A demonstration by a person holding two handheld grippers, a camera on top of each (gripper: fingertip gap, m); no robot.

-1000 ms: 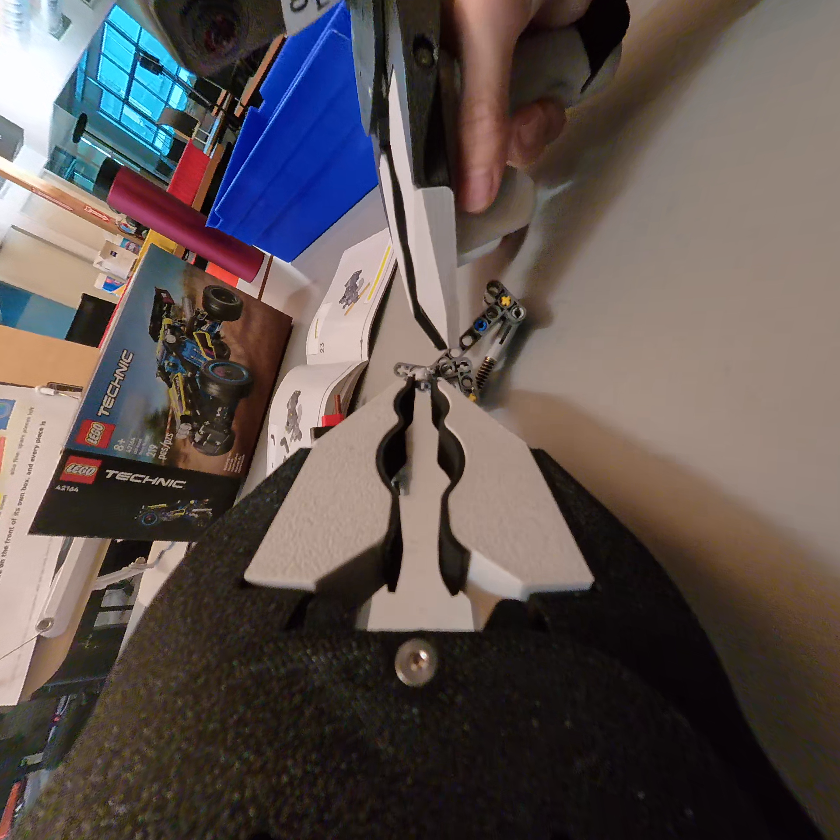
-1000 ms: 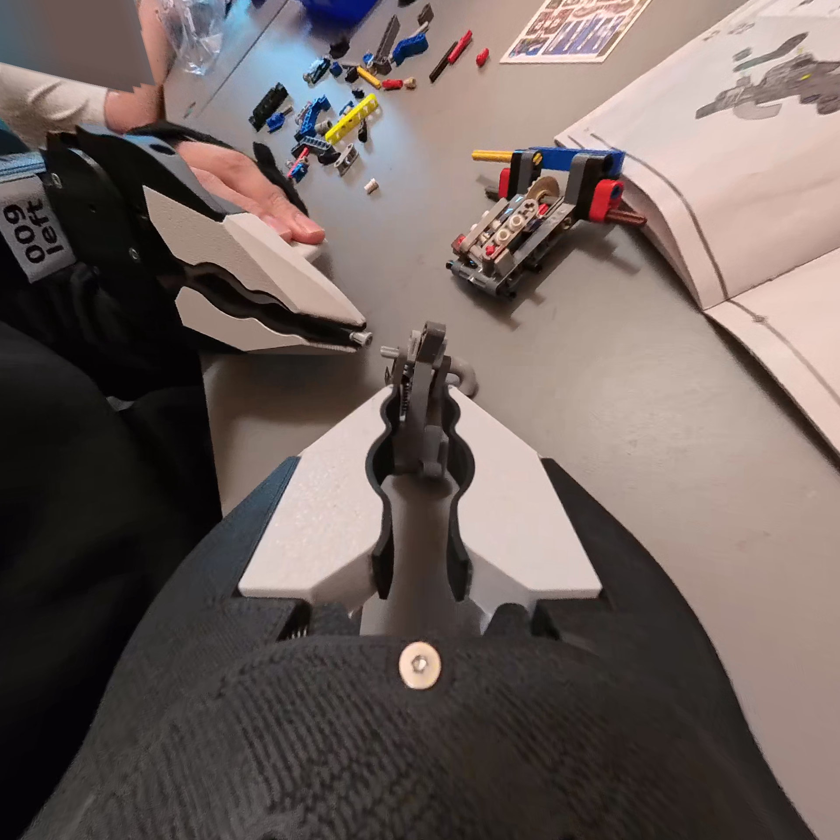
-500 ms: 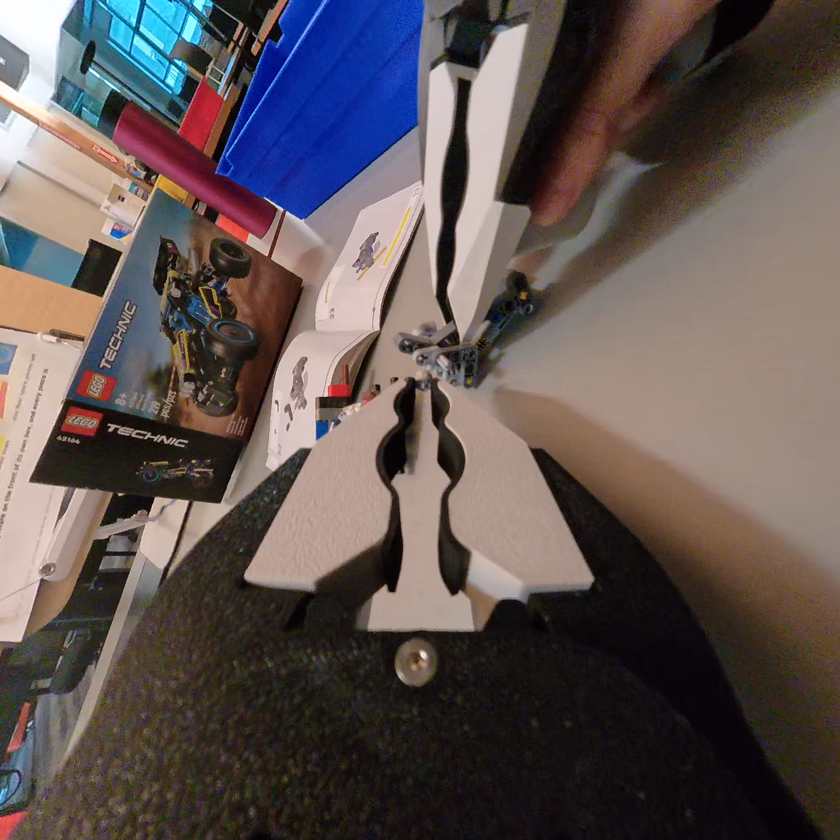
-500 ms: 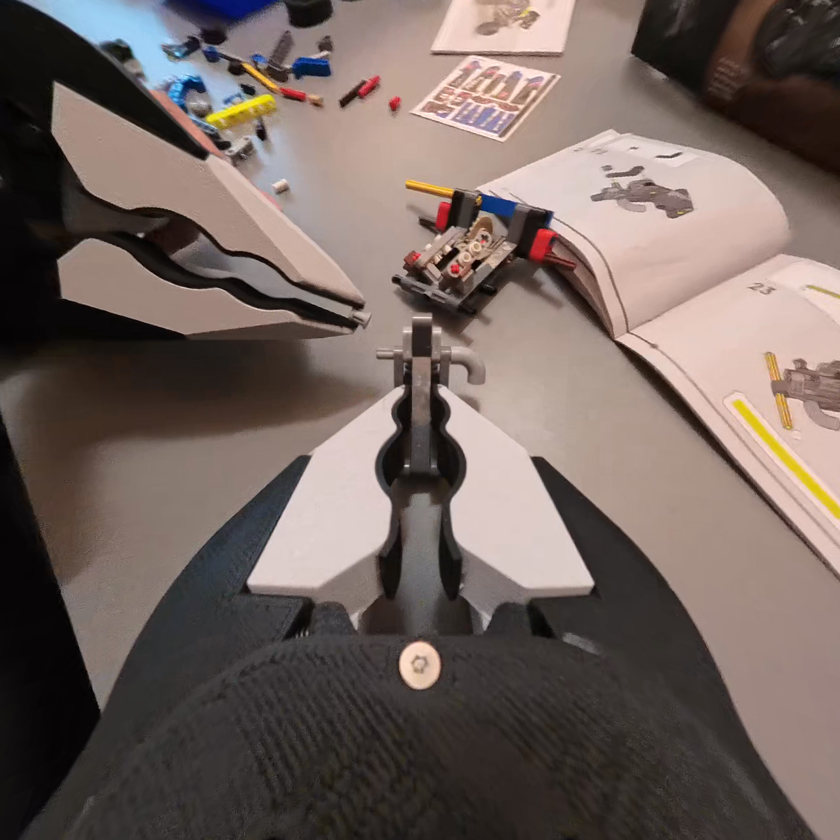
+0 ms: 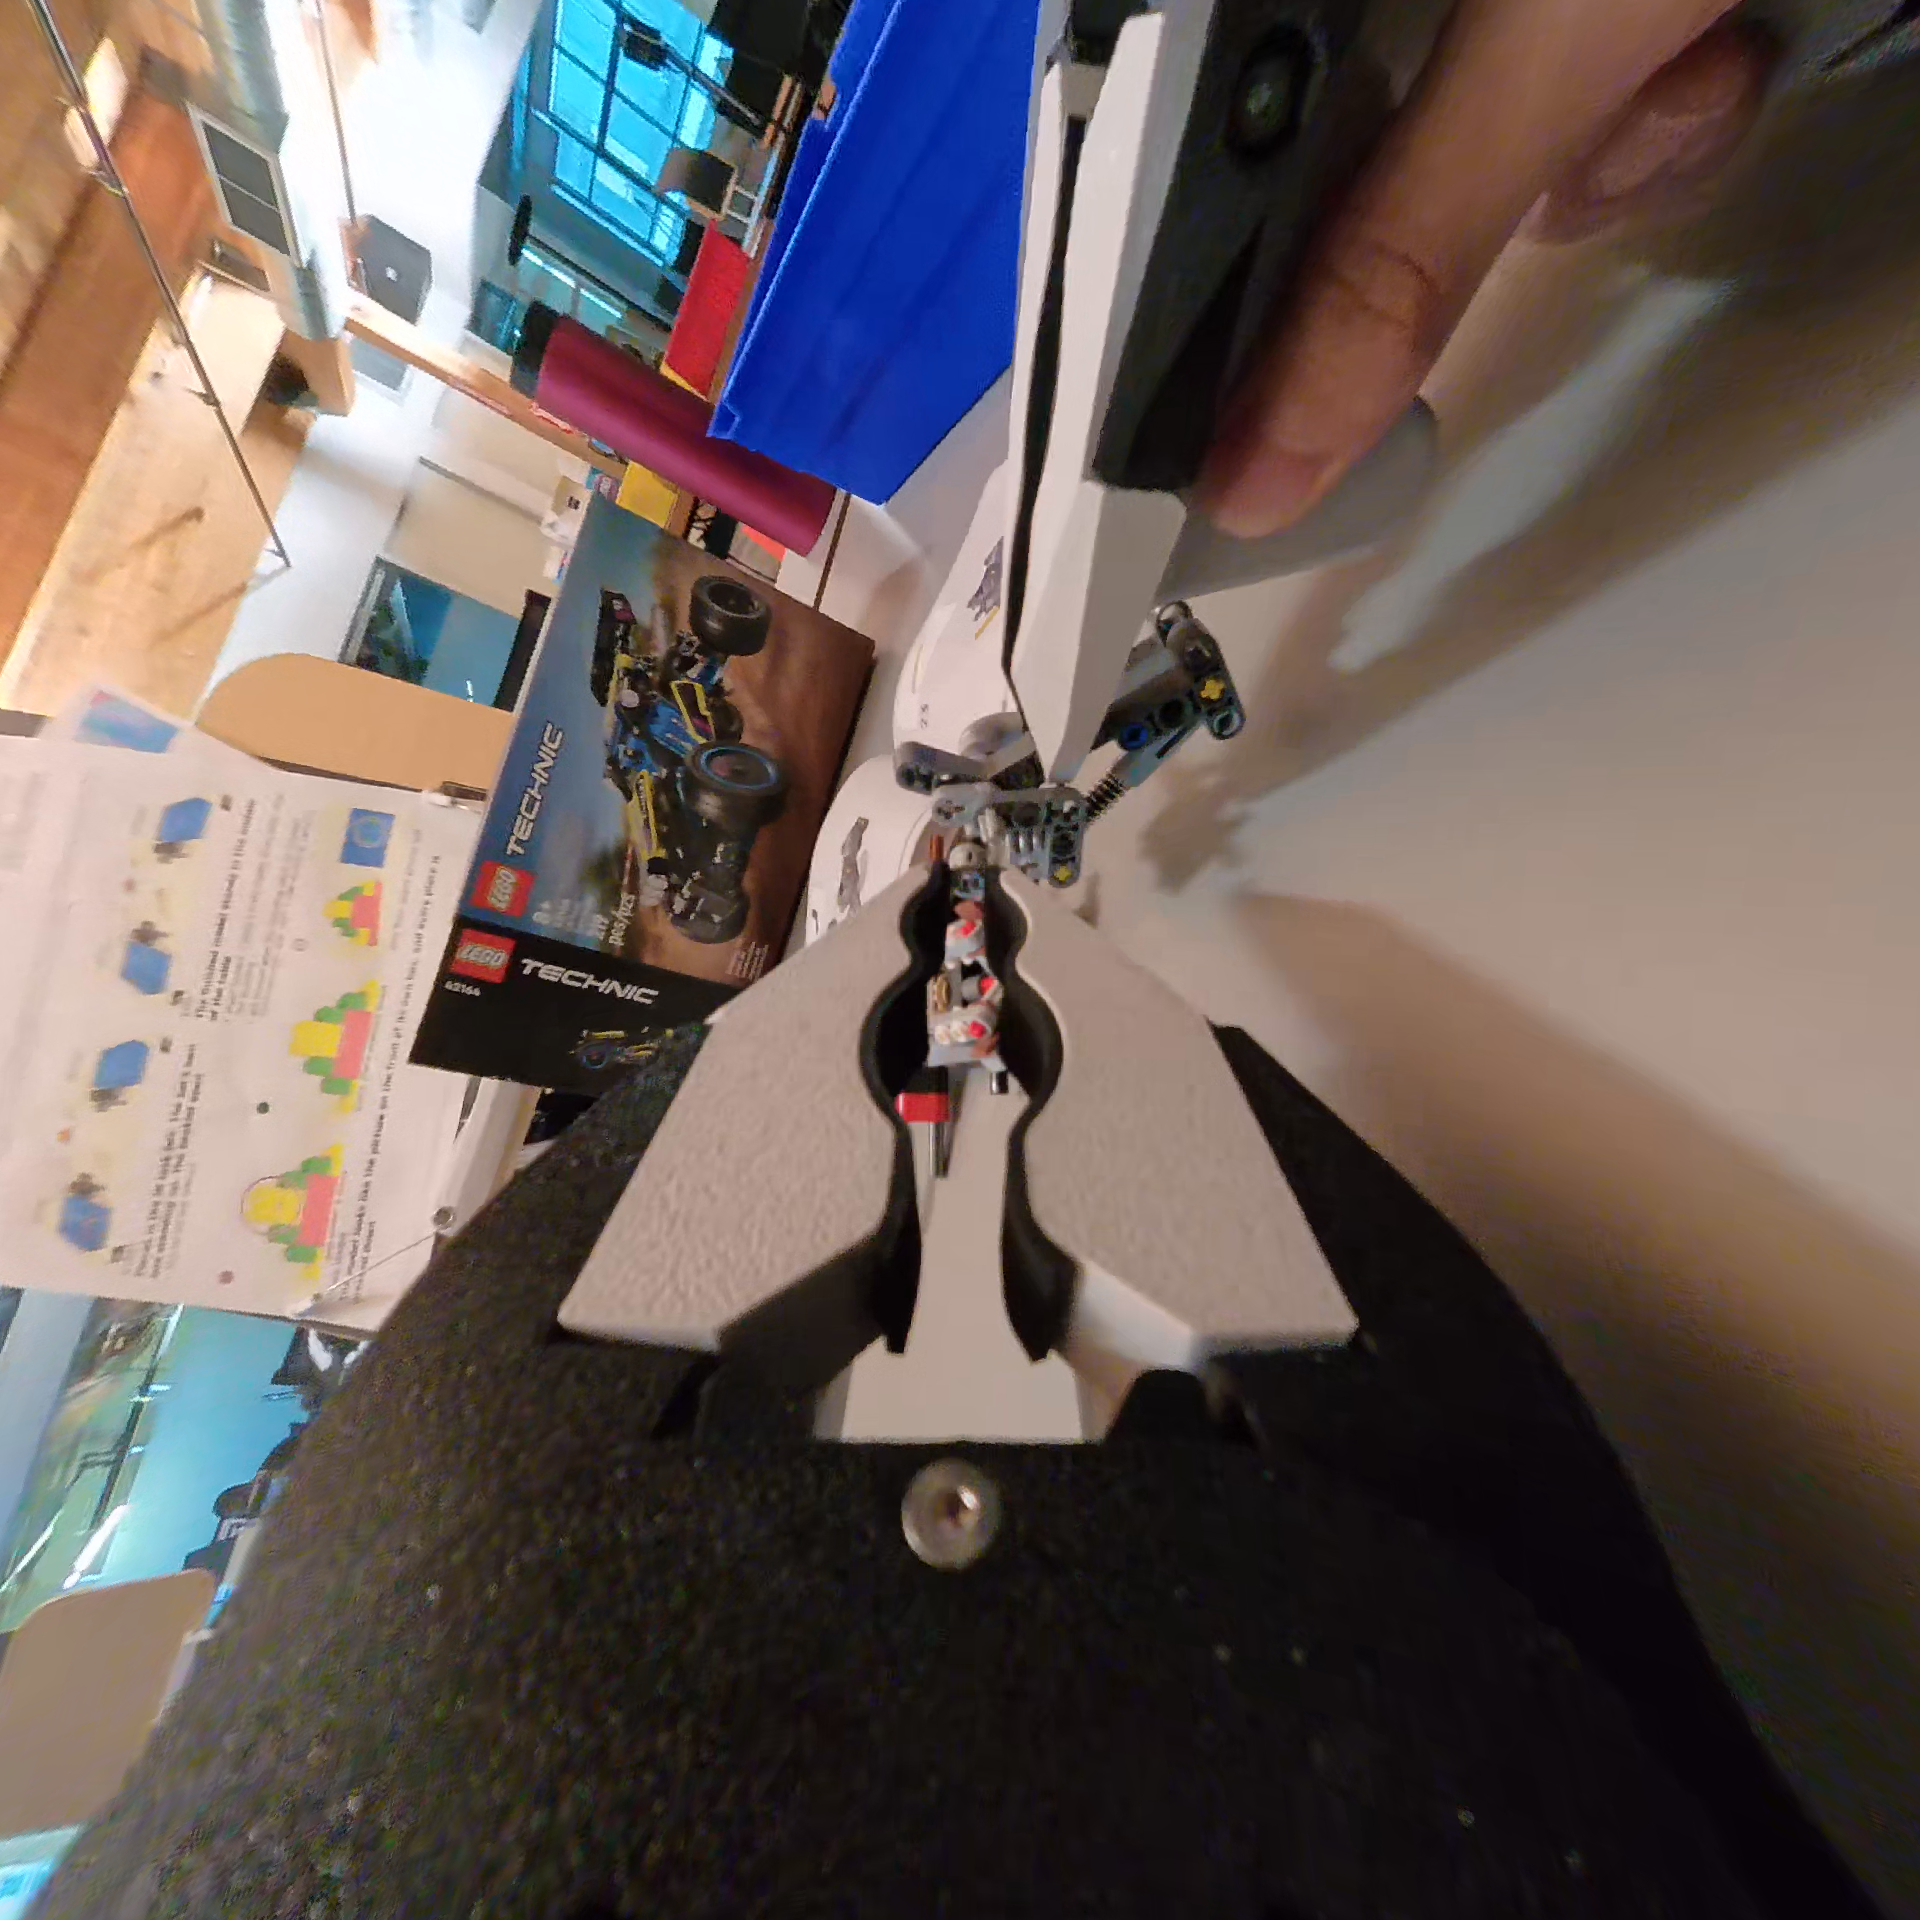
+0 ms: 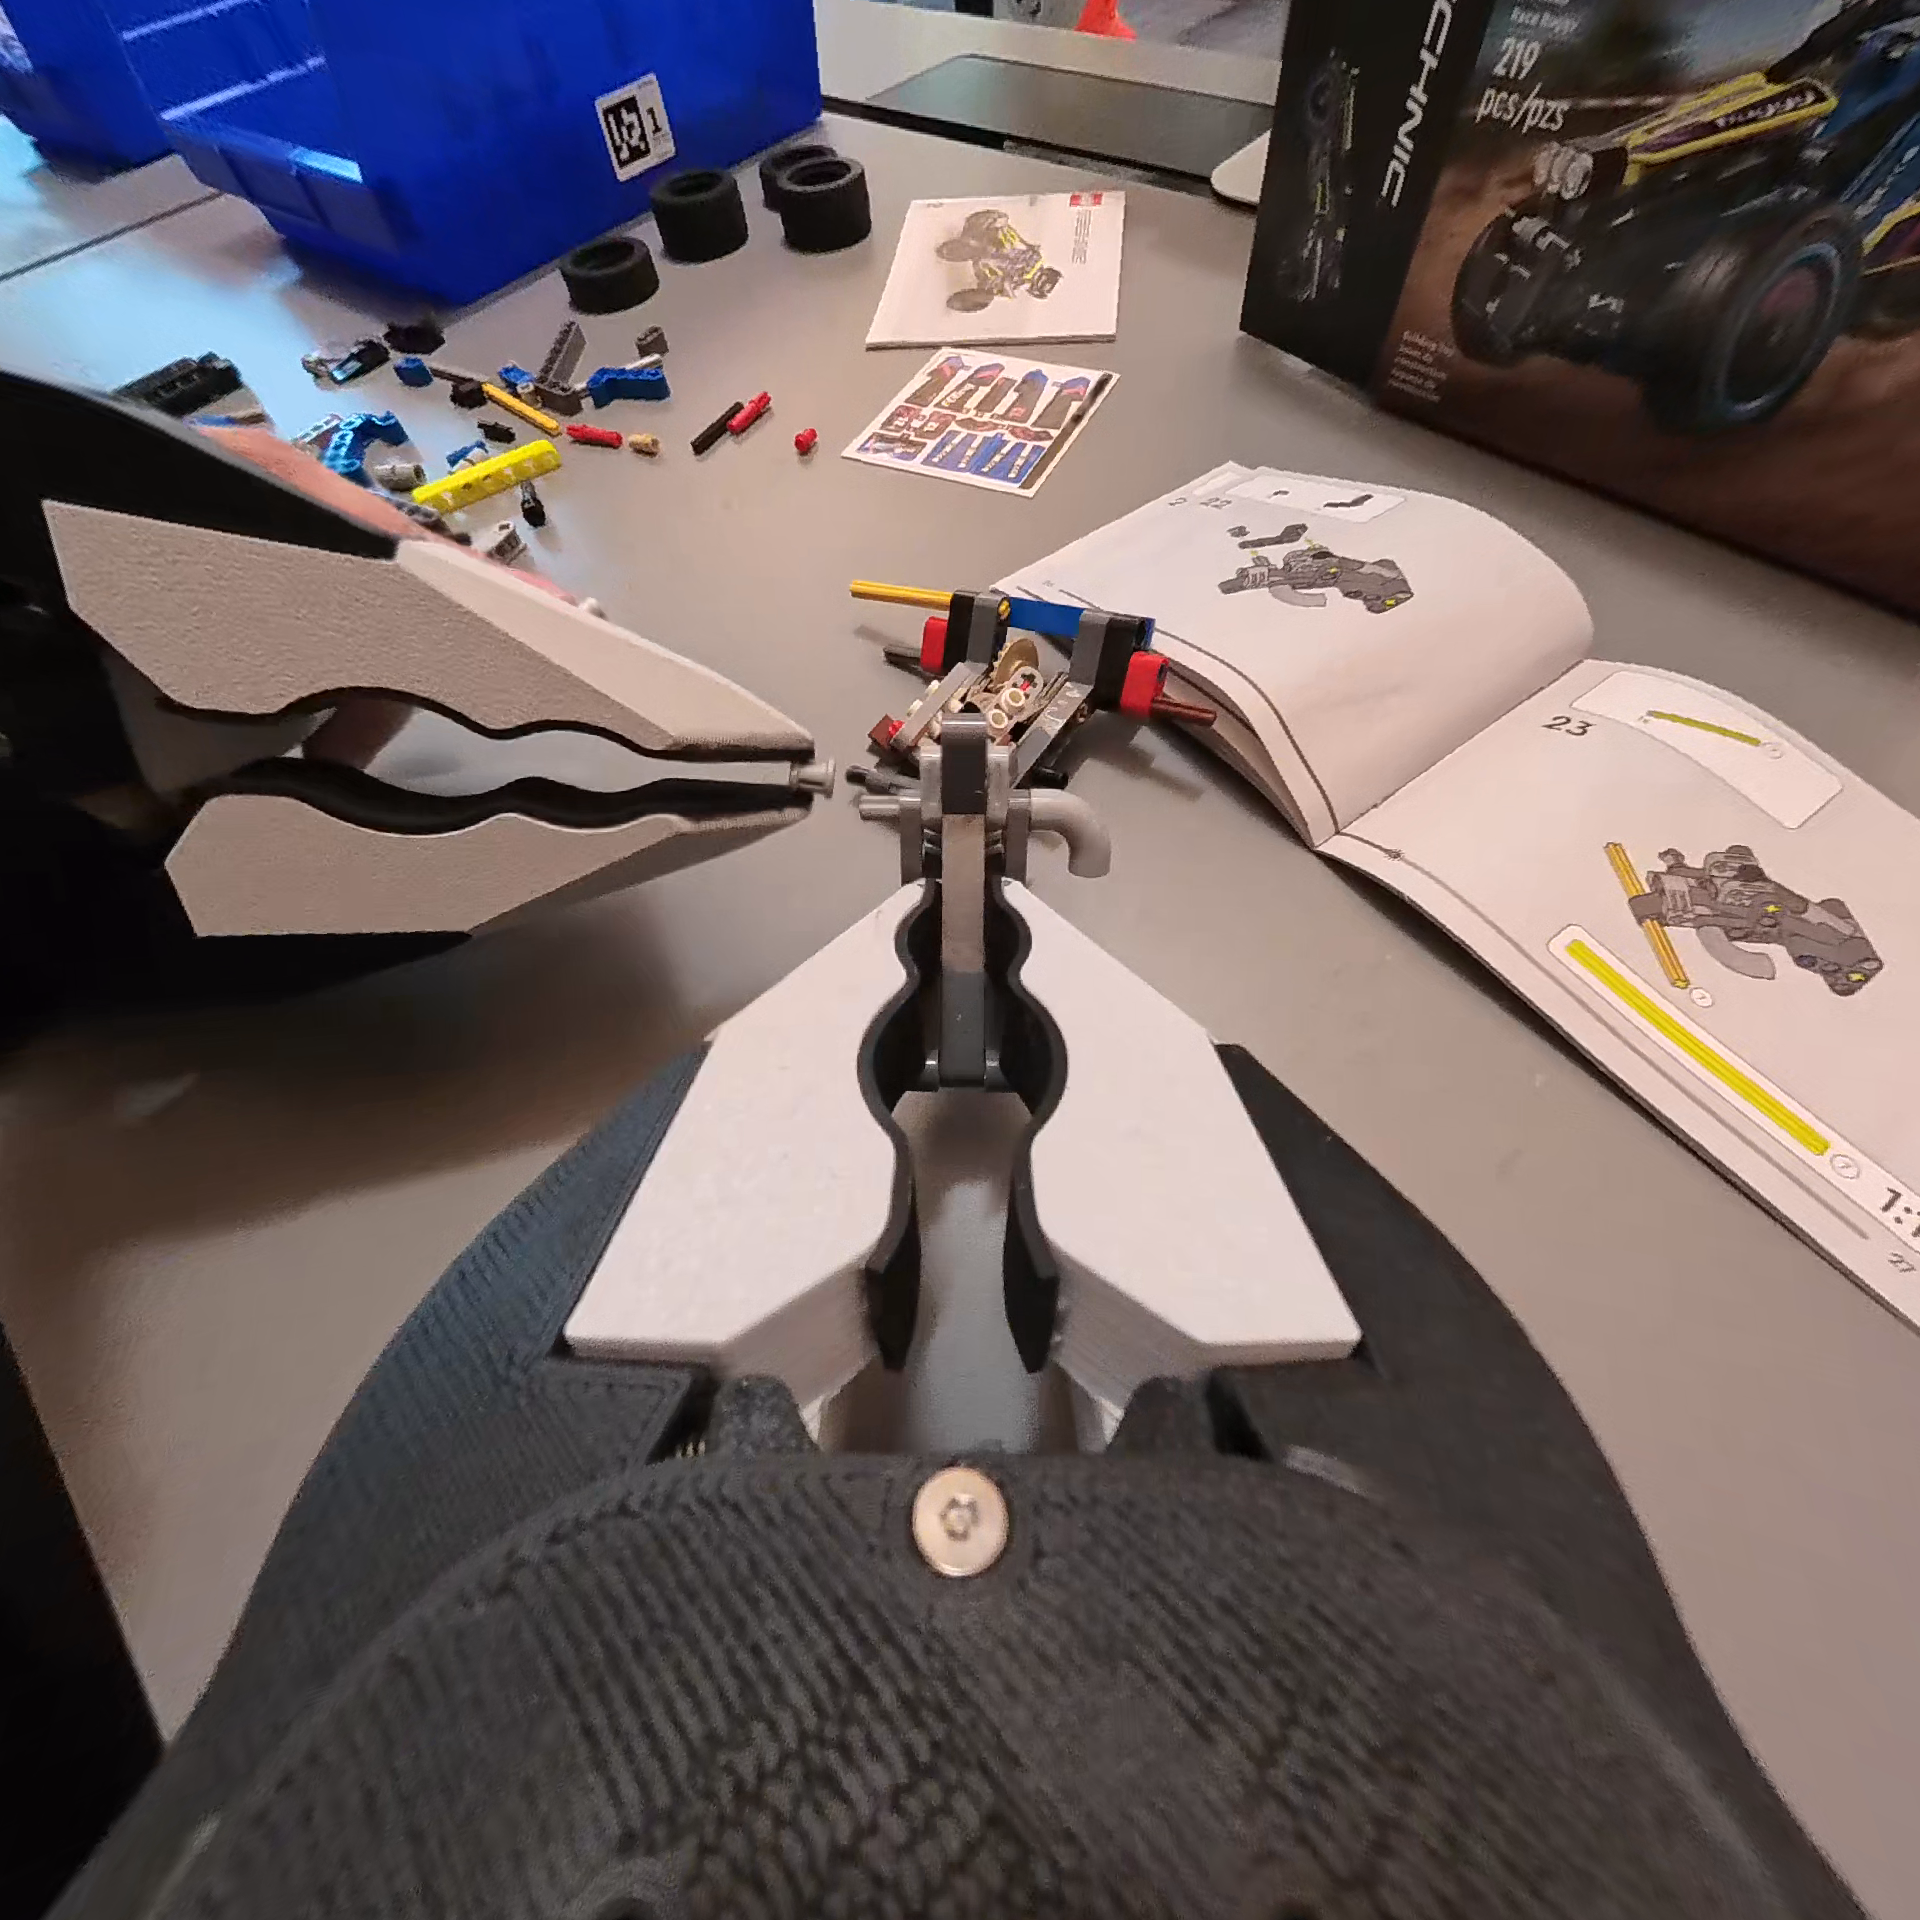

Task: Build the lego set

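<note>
- Two parts now nearly meet: the grey pin, pinched at the tip of the left gripper, has closed on the side hole of the grey suspension piece, held clamped above the tabletop by the right gripper.
- Judged step: pin insertion, alignment almost complete.
- Beyond lie the half-built chassis, open instruction booklet and loose parts.
</note>
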